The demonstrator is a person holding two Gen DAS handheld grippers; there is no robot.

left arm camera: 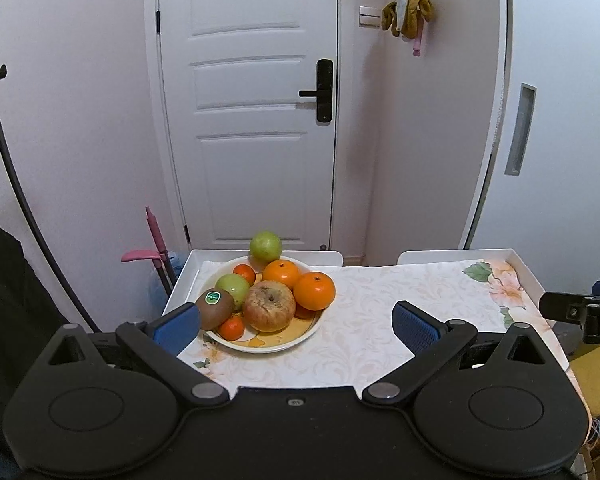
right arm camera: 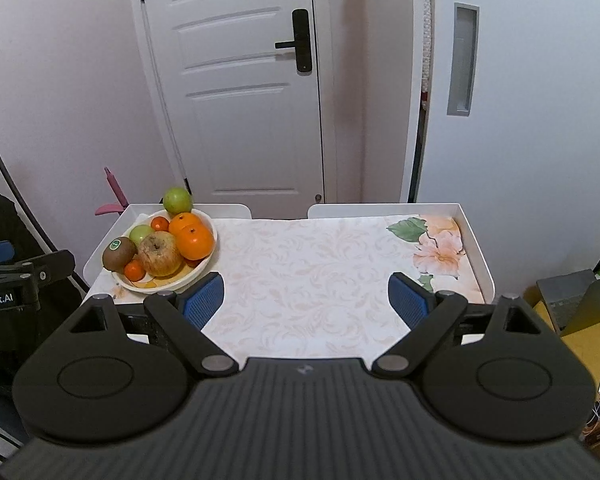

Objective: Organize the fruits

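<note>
Left tool (left arm camera: 296, 322) and right tool (right arm camera: 304, 298) both spread wide, nothing gripped. Fruits piled in bowl (left arm camera: 300, 334) at surface (right arm camera: 308, 272) far-left corner; kiwi (left arm camera: 215, 307) on near-left rim

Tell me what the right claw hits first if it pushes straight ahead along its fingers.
Probably the bare floral tablecloth. The right claw stands open and empty, aimed down at the cloth's middle; the fruit bowl sits off to its left, likely outside that line, though depth is uncertain.
</note>
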